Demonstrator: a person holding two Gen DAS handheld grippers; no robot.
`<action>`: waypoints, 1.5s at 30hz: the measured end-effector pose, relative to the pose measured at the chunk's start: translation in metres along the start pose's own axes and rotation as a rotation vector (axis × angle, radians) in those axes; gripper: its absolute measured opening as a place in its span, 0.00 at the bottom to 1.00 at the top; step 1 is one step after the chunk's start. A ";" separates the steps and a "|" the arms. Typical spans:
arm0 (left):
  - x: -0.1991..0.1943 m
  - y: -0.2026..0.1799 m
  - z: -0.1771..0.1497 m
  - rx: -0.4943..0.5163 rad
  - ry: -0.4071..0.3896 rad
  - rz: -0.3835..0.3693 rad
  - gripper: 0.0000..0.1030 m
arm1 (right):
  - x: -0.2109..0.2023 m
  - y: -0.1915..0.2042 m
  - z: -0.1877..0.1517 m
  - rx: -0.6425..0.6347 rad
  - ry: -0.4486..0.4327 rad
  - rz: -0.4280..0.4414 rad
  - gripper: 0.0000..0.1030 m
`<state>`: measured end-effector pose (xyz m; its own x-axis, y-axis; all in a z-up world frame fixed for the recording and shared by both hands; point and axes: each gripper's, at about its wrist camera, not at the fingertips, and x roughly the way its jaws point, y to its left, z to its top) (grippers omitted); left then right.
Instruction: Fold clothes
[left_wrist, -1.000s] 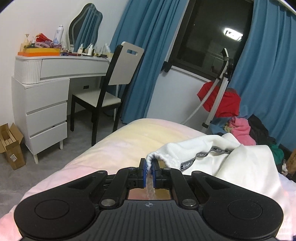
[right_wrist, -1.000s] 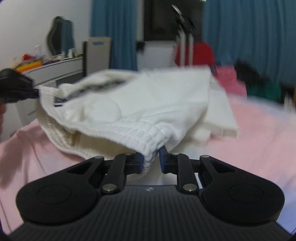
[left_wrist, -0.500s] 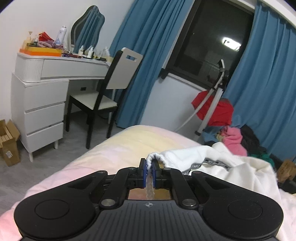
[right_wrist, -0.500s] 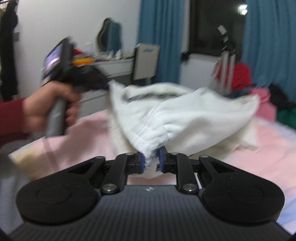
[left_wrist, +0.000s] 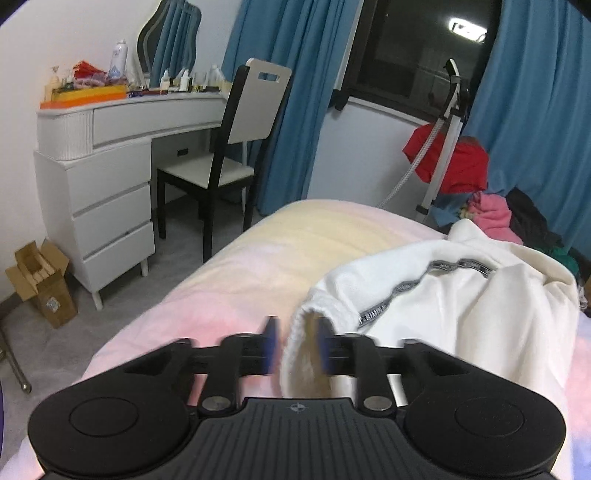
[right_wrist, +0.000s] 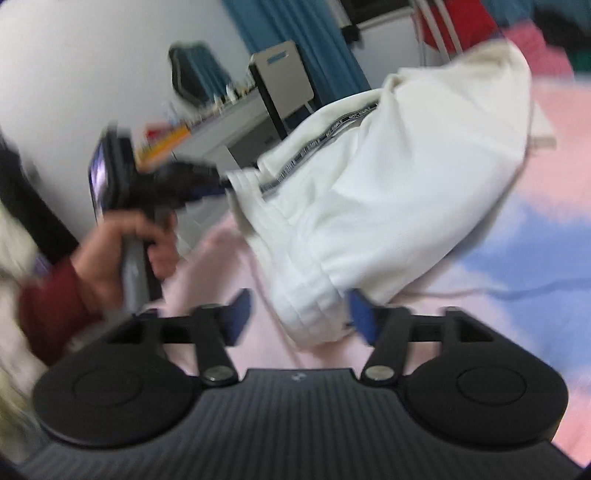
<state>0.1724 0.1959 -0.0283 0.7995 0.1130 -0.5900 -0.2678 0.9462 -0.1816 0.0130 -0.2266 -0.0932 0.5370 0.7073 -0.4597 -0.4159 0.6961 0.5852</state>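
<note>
- Left wrist view: left hand-held gripper (left_wrist: 295, 347) has its jaws spread apart, motion-blurred; the ribbed hem of the white garment (left_wrist: 454, 314) sits in the gap btwn them, not pinched.
- Garment lies bunched on the bed (left_wrist: 280, 251), w/ a black lettered stripe (left_wrist: 406, 286) running across it; bed cover is pink & pale yellow.
- Behind: white dressing table (left_wrist: 110, 155) w/ bottles on top, black-and-white chair (left_wrist: 229, 147) just beside it, blue curtains (left_wrist: 288, 92), a pile of clothes (left_wrist: 491, 214) past the bed's far corner, cardboard box (left_wrist: 40, 280) on the floor.
- Right wrist view (tilted, blurry): right hand-held gripper (right_wrist: 301, 314) is wide open; garment's (right_wrist: 388, 192) waistband end hangs btwn the blue pads, loose.
- The left hand-held gripper (right_wrist: 218, 188) shows at the garment's other end, held by a hand (right_wrist: 122, 254) in a dark red sleeve.
</note>
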 end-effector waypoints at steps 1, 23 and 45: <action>-0.007 0.003 0.000 -0.015 0.011 -0.016 0.47 | -0.004 -0.005 0.002 0.051 -0.016 0.024 0.70; 0.077 0.000 0.008 -0.063 0.020 0.004 0.52 | 0.063 -0.056 -0.008 0.425 0.035 0.033 0.36; 0.085 0.061 0.147 -0.033 -0.068 0.098 0.13 | 0.161 0.092 -0.019 0.249 0.082 0.120 0.24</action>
<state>0.3028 0.3073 0.0261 0.8028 0.2262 -0.5517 -0.3634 0.9192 -0.1518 0.0475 -0.0469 -0.1260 0.4297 0.7973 -0.4239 -0.2745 0.5626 0.7799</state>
